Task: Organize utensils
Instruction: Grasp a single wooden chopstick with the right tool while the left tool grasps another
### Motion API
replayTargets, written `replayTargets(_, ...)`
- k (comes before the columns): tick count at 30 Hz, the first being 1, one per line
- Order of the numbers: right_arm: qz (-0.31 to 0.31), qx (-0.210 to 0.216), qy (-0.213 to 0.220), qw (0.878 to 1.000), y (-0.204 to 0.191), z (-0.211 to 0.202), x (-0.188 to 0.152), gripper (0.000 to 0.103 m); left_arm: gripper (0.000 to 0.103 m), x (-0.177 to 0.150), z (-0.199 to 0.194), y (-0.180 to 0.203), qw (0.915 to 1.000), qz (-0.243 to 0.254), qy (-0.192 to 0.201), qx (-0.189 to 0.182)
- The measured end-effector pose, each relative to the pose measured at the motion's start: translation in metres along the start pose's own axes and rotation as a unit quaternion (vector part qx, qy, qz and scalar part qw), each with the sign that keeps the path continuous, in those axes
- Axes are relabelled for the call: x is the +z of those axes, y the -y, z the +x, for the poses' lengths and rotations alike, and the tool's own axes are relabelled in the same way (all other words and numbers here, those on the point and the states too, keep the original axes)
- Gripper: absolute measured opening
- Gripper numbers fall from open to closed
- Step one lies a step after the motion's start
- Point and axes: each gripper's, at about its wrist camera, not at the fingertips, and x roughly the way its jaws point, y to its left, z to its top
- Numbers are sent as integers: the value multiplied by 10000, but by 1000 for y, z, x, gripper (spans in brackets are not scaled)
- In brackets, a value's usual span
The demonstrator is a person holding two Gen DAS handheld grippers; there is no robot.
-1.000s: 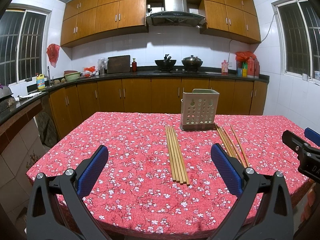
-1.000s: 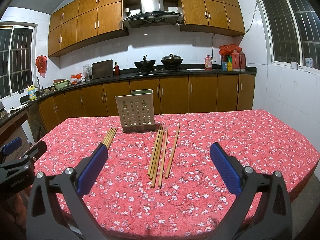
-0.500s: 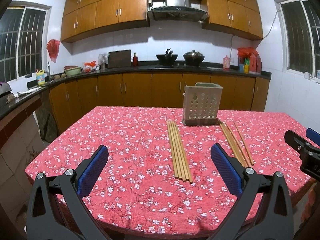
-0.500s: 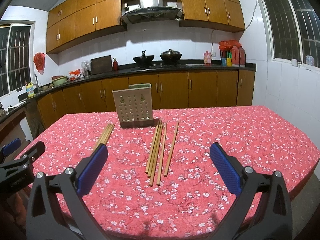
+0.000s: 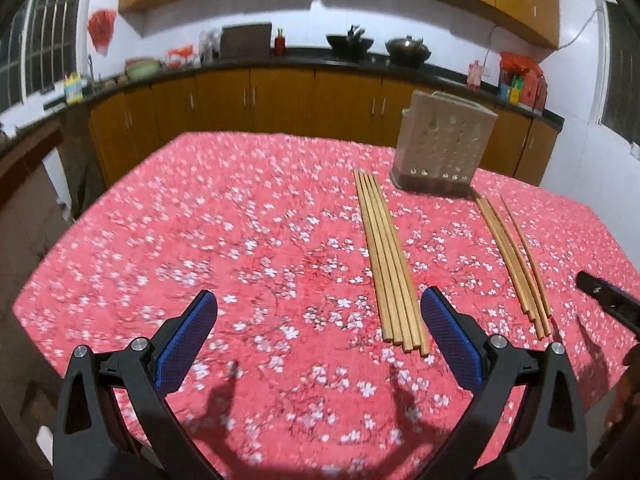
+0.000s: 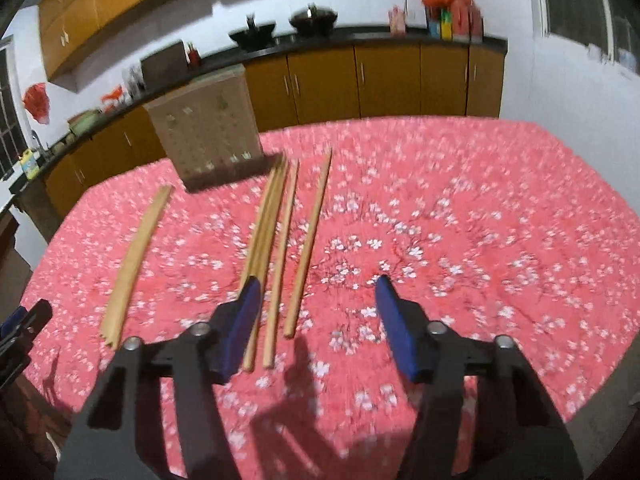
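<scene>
The right gripper (image 6: pixel 316 322) has just been closing (nothing between the pads yet), lined up to pinch its chopsticks (image 6: pixel 280 248). The left gripper (image 5: pixel 318 338) hangs wide beside another bundle (image 5: pixel 386 260). Perforated holder (image 5: pixel 440 148) waits beyond.

Chopsticks (image 5: pixel 390 256) beside perforated holder (image 5: pixel 442 148)

A red floral-clothed table (image 5: pixel 240 240) carries two chopstick bundles (image 5: pixel 388 256) (image 5: pixel 512 256) and a seemingly perforated holder (image 5: pixel 444 148).
</scene>
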Motion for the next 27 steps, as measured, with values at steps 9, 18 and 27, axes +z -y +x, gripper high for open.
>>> replayTargets(9, 41, 7, -582, 9983, -5, 59, 15, 37, 64, 11, 39, 11, 9983, 179, -480, -275)
replayTargets(18, -138, -101, -673, 9976, -10, 75, 14, 14, 40, 12, 67, 20, 9934, 360, -923, -580)
replayTargets(27, -112, -131, -675, 9976, -7, 72, 13, 11, 32, 13, 80, 21, 9912, 429, -1111, -573)
